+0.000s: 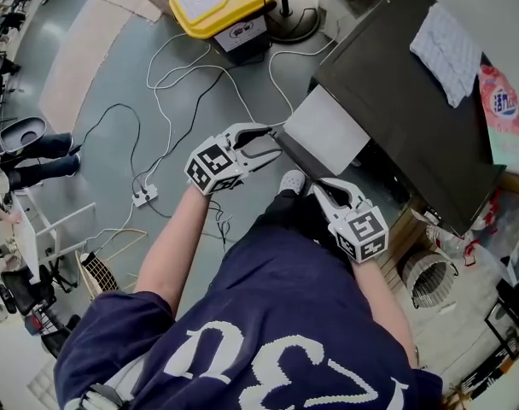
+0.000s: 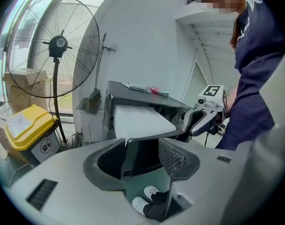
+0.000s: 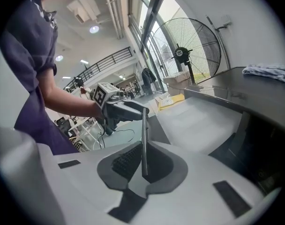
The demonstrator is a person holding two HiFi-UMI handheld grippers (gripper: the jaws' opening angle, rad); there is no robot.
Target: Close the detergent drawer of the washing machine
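We see the drawer [image 1: 323,131] pulled out from the front of the dark washing machine [image 1: 396,84], its pale top open to the room. Our left gripper [image 1: 275,141] stands wide, with the far end of the drawer's thin front panel between its jaws. Our right gripper [image 1: 317,186] is narrow, pinched on that panel's near end.

floor [image 1: 114,84]: grey | fan [image 2: 58,43]: pedestal, by white wall [image 2: 142,41] | window [image 3: 162,18]: daylight
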